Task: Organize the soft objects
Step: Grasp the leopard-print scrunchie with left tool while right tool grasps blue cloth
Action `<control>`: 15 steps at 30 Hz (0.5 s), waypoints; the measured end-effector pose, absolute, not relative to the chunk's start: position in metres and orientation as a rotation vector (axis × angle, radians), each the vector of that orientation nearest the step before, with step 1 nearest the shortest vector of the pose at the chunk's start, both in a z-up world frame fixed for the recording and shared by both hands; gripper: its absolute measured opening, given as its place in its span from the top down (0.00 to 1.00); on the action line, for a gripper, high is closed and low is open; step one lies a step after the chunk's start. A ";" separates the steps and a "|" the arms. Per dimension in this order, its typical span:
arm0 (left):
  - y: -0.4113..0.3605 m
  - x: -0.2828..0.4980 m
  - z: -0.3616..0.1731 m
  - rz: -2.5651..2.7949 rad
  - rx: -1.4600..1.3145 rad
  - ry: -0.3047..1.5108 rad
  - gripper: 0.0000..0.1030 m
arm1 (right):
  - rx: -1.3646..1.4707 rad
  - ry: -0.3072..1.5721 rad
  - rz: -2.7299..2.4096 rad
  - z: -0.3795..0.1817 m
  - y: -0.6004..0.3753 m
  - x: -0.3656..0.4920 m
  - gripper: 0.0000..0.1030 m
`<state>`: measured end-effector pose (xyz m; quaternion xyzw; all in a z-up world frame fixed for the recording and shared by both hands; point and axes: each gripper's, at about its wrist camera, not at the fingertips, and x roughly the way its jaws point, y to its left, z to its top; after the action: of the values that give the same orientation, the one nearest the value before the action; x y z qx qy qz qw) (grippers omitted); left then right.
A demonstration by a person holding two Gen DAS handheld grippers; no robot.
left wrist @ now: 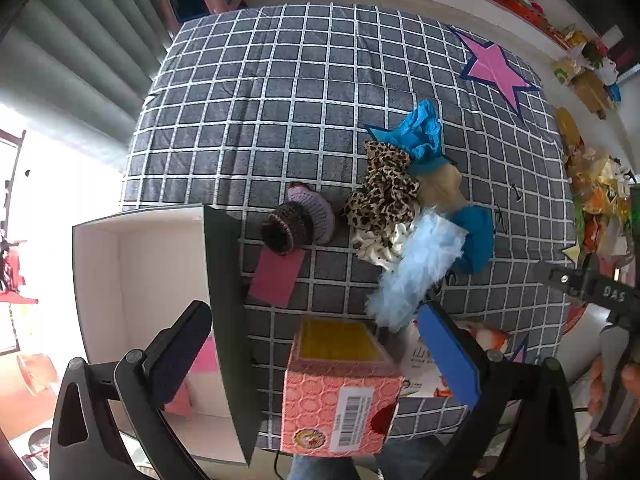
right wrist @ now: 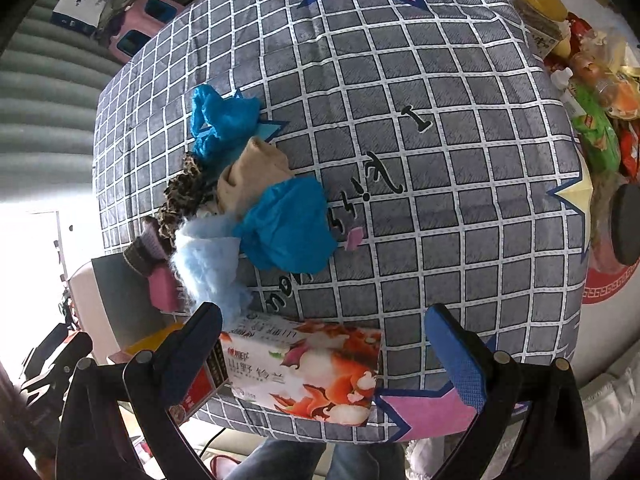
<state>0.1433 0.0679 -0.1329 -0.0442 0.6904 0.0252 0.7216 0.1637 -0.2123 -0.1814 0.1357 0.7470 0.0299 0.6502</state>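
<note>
Hovering over a grey quilted cloth with a white grid and pink stars (left wrist: 280, 92), the left gripper (left wrist: 316, 356) has its jaws spread wide with nothing held; a pink patterned cardboard box with a yellow inside and a barcode label (left wrist: 340, 388) stands between its fingers at the lower centre of the left wrist view, touching neither as far as can be seen. At the left of that frame sits a white open box with dark outer walls (left wrist: 160, 264), a pink flat piece lying inside it. Above centre lie the soft things in a loose heap — a purple and brown crocheted scrunchie (left wrist: 298, 220) on a pink card, a leopard-print fabric scrunchie (left wrist: 384, 188), a fluffy light-blue piece (left wrist: 416, 268), a beige folded sock (left wrist: 440, 188) and crumpled blue plastic covers (left wrist: 420, 128); they touch one another. In the right wrist view the right gripper (right wrist: 324, 356) also gapes wide and empty; a white carton printed with orange fruit (right wrist: 304, 372) lies between its fingers at the lower centre.
</note>
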 end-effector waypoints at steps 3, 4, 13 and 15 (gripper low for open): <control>0.075 0.159 -0.141 0.054 -0.166 1.566 0.00 | 0.308 1.716 0.049 -0.195 -0.216 0.170 0.01; 0.076 0.164 -0.144 0.053 -0.183 1.573 0.00 | 0.310 1.725 0.042 -0.199 -0.217 0.172 0.01; 0.042 0.214 -0.195 0.045 -0.084 1.665 0.00 | 0.440 1.787 0.039 -0.263 -0.200 0.197 0.01; 0.033 0.224 -0.211 0.043 -0.063 1.684 0.00 | 0.432 1.794 0.063 -0.277 -0.190 0.199 0.01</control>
<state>0.2244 0.0331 -0.2106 -0.0277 0.7459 0.0189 0.6652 0.1991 -0.1901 -0.2774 0.1864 0.7750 0.0273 0.6032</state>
